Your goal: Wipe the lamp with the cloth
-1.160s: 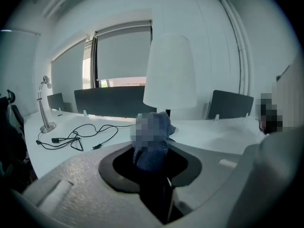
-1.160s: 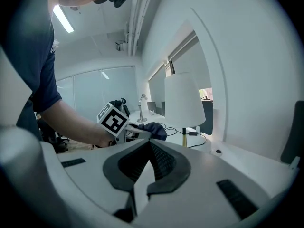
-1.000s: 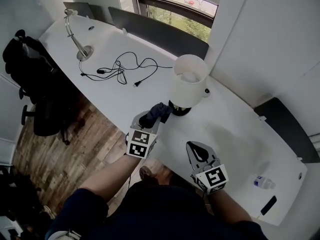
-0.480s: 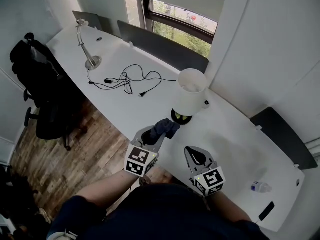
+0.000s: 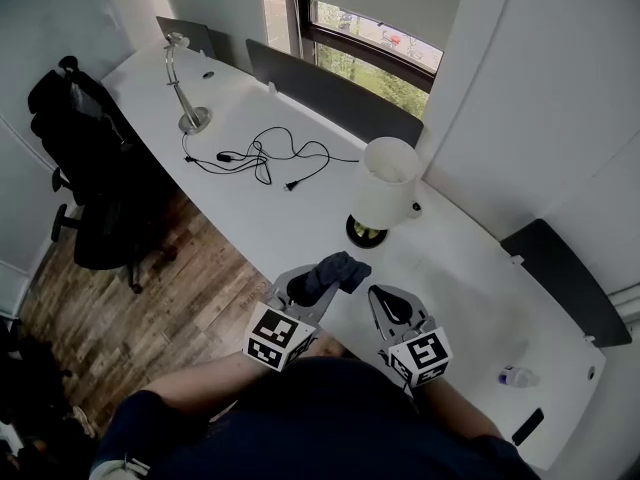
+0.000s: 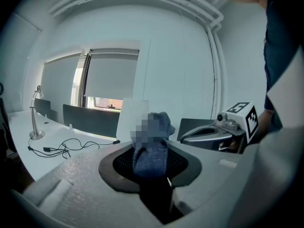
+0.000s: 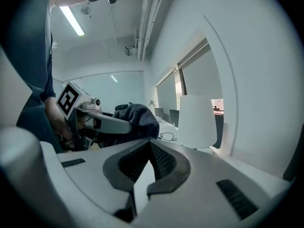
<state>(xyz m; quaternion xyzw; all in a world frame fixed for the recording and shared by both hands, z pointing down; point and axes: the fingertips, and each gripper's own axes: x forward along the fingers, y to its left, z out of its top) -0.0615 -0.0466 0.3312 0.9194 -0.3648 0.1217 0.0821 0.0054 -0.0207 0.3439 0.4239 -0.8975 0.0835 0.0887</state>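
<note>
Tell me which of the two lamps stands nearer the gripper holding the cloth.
The white-shaded lamp, just beyond the left gripper and its blue cloth; the silver desk lamp stands at the far end of the desk.

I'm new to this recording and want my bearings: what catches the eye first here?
The white-shaded lamp stands out, upright on the long white desk below the window. Just in front of it, the left hand-held gripper is shut on a dark blue cloth, clear of the lamp, while the right hand-held gripper beside it is shut and empty. A black cable sprawls further left on the desk.
</note>
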